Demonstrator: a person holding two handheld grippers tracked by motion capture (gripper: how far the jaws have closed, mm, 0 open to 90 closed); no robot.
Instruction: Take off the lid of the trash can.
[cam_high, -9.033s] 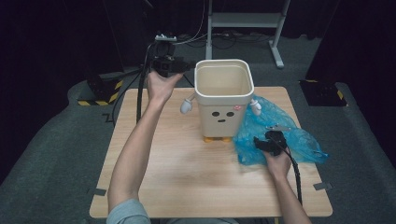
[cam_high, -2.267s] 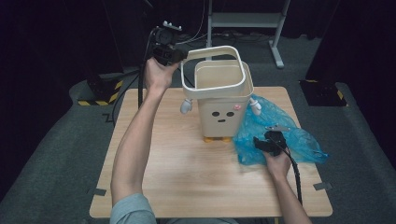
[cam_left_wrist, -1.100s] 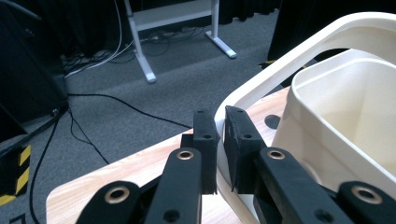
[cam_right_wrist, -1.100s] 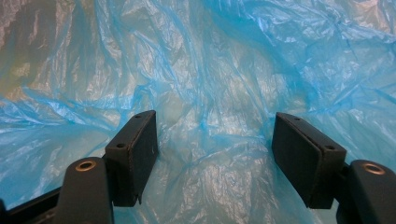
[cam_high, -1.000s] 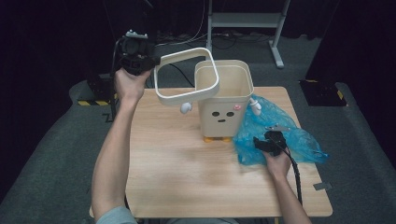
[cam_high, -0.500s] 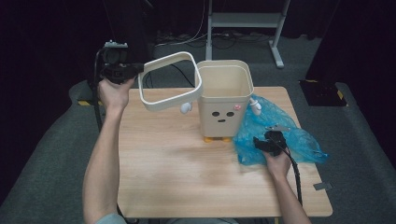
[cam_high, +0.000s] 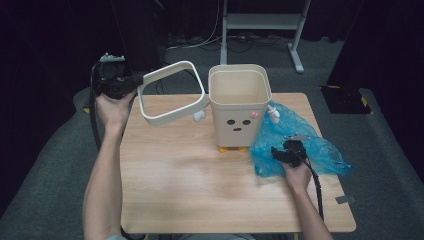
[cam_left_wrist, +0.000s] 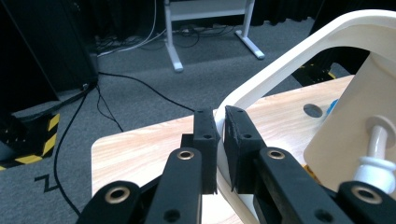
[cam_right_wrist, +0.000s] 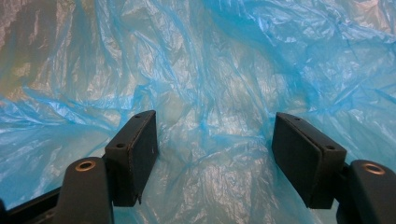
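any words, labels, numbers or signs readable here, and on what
No readable text in these pictures.
bin: a drawn face, two dark eyes, a mouth and a pink cheek, no letters.
floor: a dark mark shaped like a "Z" beside the yellow-and-black hazard stripes; too unclear to call a letter.
ring, bag, table: no print to be seen.

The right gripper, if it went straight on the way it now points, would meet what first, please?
The blue plastic bag crumpled on the table: the right gripper stands with open jaws just over it and points into its folds. How near the film lies is hard to judge.
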